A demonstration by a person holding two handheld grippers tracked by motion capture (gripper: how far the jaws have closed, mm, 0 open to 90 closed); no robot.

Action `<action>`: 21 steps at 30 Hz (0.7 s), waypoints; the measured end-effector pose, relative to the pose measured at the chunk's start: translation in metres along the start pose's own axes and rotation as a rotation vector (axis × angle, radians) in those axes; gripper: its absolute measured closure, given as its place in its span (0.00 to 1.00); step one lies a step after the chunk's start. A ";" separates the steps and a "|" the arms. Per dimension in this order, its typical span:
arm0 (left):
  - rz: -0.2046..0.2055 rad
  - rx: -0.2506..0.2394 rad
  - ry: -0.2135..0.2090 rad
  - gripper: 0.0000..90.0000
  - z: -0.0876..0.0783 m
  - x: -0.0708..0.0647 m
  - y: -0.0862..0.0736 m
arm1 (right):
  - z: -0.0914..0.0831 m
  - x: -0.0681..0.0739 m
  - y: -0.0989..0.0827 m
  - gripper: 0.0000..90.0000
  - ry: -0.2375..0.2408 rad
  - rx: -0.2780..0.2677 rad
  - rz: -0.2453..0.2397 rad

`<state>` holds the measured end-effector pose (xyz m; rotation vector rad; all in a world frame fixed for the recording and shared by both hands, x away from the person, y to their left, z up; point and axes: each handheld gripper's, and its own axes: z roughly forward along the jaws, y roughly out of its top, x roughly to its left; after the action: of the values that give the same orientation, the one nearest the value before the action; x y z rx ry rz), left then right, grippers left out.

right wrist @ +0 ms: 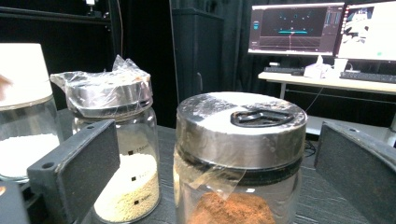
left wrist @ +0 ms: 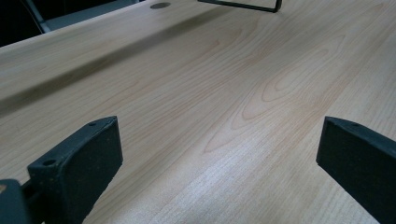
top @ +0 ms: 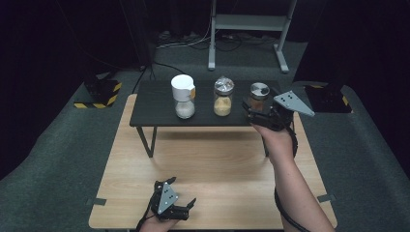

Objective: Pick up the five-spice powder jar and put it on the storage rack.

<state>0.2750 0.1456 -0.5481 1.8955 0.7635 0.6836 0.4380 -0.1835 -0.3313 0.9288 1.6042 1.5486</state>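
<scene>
Three glass jars stand in a row on a low black stand (top: pixel 154 104). The right one, the brown powder jar (top: pixel 259 91) (right wrist: pixel 240 135), has a metal lid over plastic film. My right gripper (top: pixel 257 108) (right wrist: pixel 219 140) is open, its jaws on either side of this jar with a gap at each side. The middle jar (top: pixel 223 98) (right wrist: pixel 119 154) holds yellowish grains under a film-wrapped metal lid. The left jar (top: pixel 183 96) (right wrist: pixel 23 121) has a white cap and white granules. My left gripper (top: pixel 183 191) (left wrist: pixel 219 140) rests open and empty near the front edge of the wooden table (top: pixel 217 159).
The black stand sits on thin legs at the far part of the wooden table (left wrist: pixel 210 70). Beyond it are grey carpet, a white desk frame (top: pixel 249 29) and cables. A desk with monitors (right wrist: pixel 299 28) stands behind the jars in the right gripper view.
</scene>
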 end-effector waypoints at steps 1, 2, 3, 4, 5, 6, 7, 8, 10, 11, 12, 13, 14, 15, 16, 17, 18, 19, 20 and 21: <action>0.000 0.000 0.000 0.01 0.000 0.000 0.000 | 0.000 0.000 0.000 0.00 -0.002 0.001 -0.001; 0.000 0.000 0.000 0.01 0.000 0.000 0.000 | -0.001 0.000 0.000 0.00 -0.002 0.002 -0.001; 0.000 0.000 0.001 0.01 0.000 0.000 0.000 | -0.002 0.001 -0.001 0.00 0.000 0.004 0.001; 0.001 0.000 0.001 0.01 0.000 0.000 0.000 | -0.002 0.001 -0.001 0.00 -0.001 0.007 0.000; 0.002 0.001 0.001 0.01 0.000 0.000 0.000 | -0.003 0.001 -0.001 0.00 -0.002 0.009 0.001; 0.003 0.001 0.002 0.01 0.000 0.000 0.000 | -0.004 0.001 -0.002 0.00 -0.002 0.010 0.002; 0.003 0.001 0.002 0.01 0.000 0.000 0.000 | -0.005 0.001 -0.002 0.00 -0.002 0.009 0.001; 0.004 0.002 0.002 0.01 0.000 0.000 0.000 | -0.005 0.001 -0.002 0.00 -0.001 0.009 -0.001; 0.004 0.004 0.001 0.01 0.000 0.000 0.000 | -0.008 0.001 -0.003 0.00 -0.002 0.006 -0.003; 0.004 0.004 0.001 0.01 0.000 -0.001 0.000 | -0.008 0.002 -0.004 0.00 0.000 0.006 -0.005; 0.005 0.004 0.002 0.01 0.000 -0.001 0.000 | -0.009 0.002 -0.004 0.00 -0.001 0.007 -0.007; 0.006 0.003 0.002 0.01 0.000 -0.001 0.000 | -0.010 0.002 -0.005 0.00 -0.002 0.009 -0.009; 0.006 0.003 0.003 0.01 0.000 -0.001 0.000 | -0.011 0.002 -0.006 0.00 -0.002 0.009 -0.008; 0.007 0.003 0.003 0.01 0.000 -0.001 0.000 | -0.012 0.002 -0.006 0.00 -0.001 0.007 -0.010; 0.006 0.004 0.004 0.01 0.000 -0.001 0.000 | -0.013 0.003 -0.007 0.00 -0.001 0.006 -0.011; 0.006 0.005 0.004 0.01 0.000 -0.001 0.000 | -0.014 0.003 -0.008 0.00 0.000 0.008 -0.011; 0.006 0.005 0.004 0.01 0.000 -0.001 0.000 | -0.015 0.004 -0.008 0.00 0.001 0.009 -0.013; 0.005 0.005 0.005 0.01 0.000 -0.001 0.000 | -0.017 0.004 -0.009 0.00 0.001 0.009 -0.015; 0.004 0.004 0.006 0.01 0.000 -0.001 0.000 | -0.018 0.005 -0.009 0.00 0.002 0.009 -0.018; 0.004 0.004 0.007 0.01 0.000 -0.001 0.000 | -0.019 0.005 -0.010 0.00 0.002 0.009 -0.018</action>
<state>0.2749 0.1448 -0.5482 1.8997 0.7661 0.6919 0.4190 -0.1885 -0.3408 0.9158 1.6178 1.5311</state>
